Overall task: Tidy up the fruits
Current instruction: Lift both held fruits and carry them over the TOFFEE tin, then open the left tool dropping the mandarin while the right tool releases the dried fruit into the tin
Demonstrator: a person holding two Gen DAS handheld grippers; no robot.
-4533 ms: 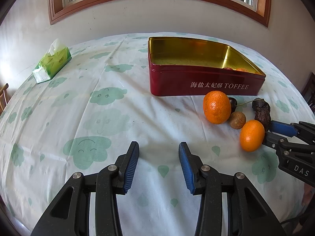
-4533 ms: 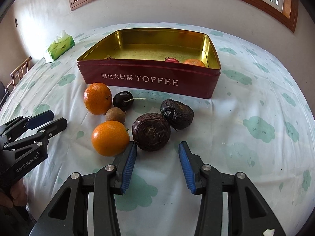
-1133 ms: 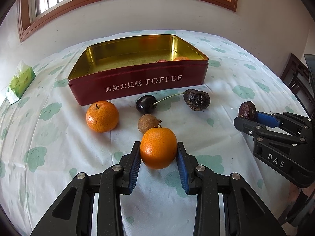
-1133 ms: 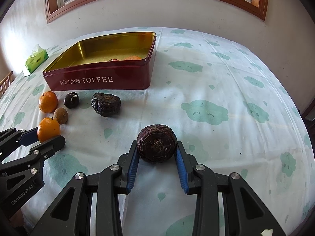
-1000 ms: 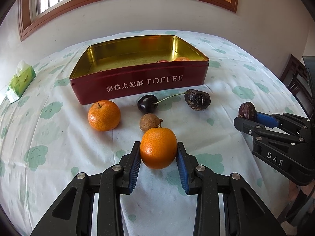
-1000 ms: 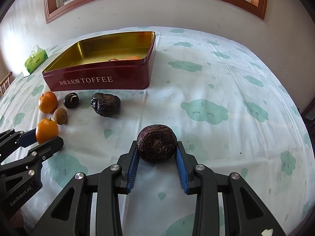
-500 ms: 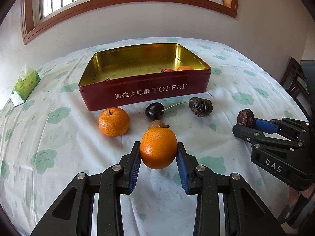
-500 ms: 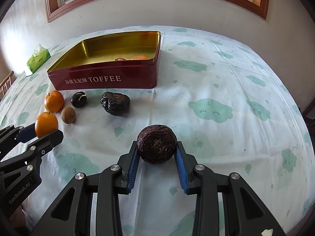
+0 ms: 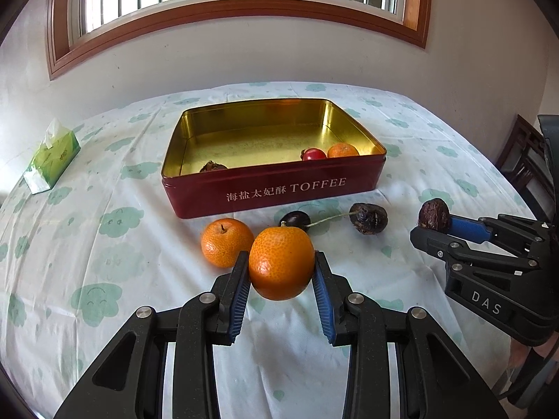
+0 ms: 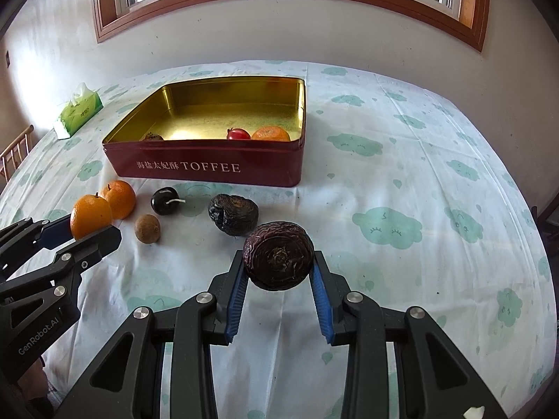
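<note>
My left gripper [image 9: 281, 269] is shut on an orange mandarin [image 9: 281, 262] and holds it above the cloth. My right gripper [image 10: 278, 262] is shut on a dark wrinkled passion fruit [image 10: 278, 255], also lifted off the table. Ahead stands the open red toffee tin [image 9: 279, 188] [image 10: 209, 169], with a mandarin [image 9: 342, 150], a small red fruit [image 9: 313, 154] and a dark fruit [image 9: 213, 166] inside. On the cloth in front of the tin lie a second mandarin [image 9: 226, 242], a dark cherry [image 10: 165, 200], a brown longan [image 10: 147, 228] and another wrinkled passion fruit [image 10: 233, 214].
A green tissue pack [image 9: 52, 157] lies at the far left of the round table, which wears a white cloth with green clouds [image 10: 384, 227]. A dark wooden chair [image 9: 524, 160] stands past the table's right edge. A wall with a window rises behind.
Both grippers have risen with their fruit, so the tin and the loose fruit now show lower and farther off. The view tilts up to take in more of the window.
</note>
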